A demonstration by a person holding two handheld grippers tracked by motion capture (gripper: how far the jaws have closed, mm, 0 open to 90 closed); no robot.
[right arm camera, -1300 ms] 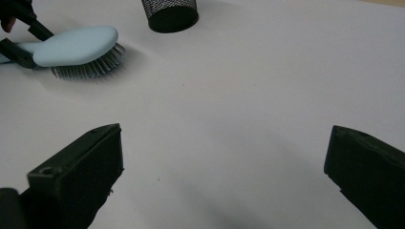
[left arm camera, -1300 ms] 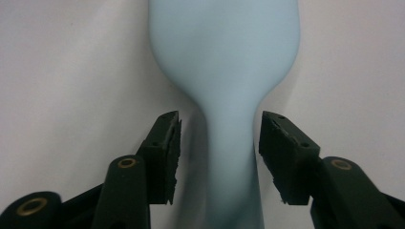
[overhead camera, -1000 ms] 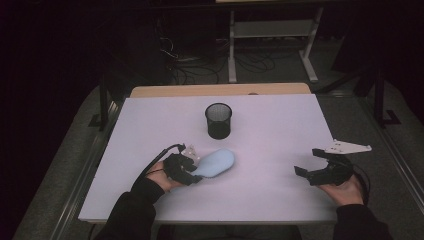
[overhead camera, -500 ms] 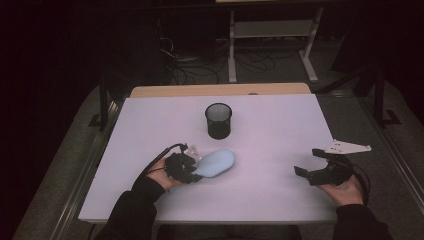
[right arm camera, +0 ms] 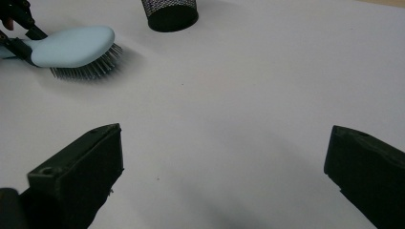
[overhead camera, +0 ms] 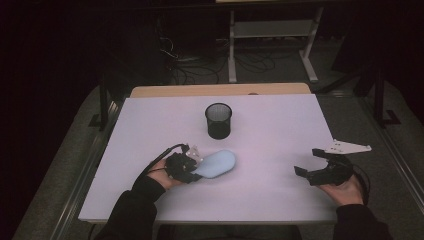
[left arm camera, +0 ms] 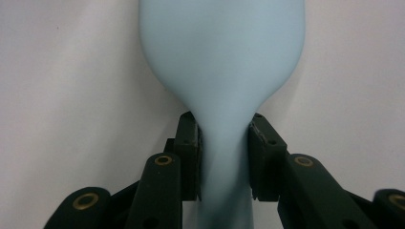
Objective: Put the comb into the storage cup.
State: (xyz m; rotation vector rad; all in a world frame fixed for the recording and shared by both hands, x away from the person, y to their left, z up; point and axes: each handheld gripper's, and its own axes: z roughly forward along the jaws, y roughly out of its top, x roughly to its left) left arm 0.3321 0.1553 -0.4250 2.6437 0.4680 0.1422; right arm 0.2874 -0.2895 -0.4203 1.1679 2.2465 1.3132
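Observation:
A pale blue hairbrush (overhead camera: 216,164) lies bristles down on the white table (overhead camera: 280,125), left of centre. My left gripper (overhead camera: 196,167) is at its near end. In the left gripper view its jaws have just been closing, and the pads (left arm camera: 190,152) now press both sides of the brush's narrow handle (left arm camera: 223,143). My right gripper (overhead camera: 309,161) rests near the table's right front, jaws wide apart with nothing between them (right arm camera: 222,162). From the right gripper view the brush (right arm camera: 71,45) lies far off at the upper left.
A black mesh cup (overhead camera: 218,120) stands upright behind the brush, toward the middle of the table. A wooden strip (overhead camera: 220,90) borders the far edge. Bare table surface lies between the two grippers.
The left gripper's jaws have drawn in onto the brush handle. Both hands and the brush stay where they were.

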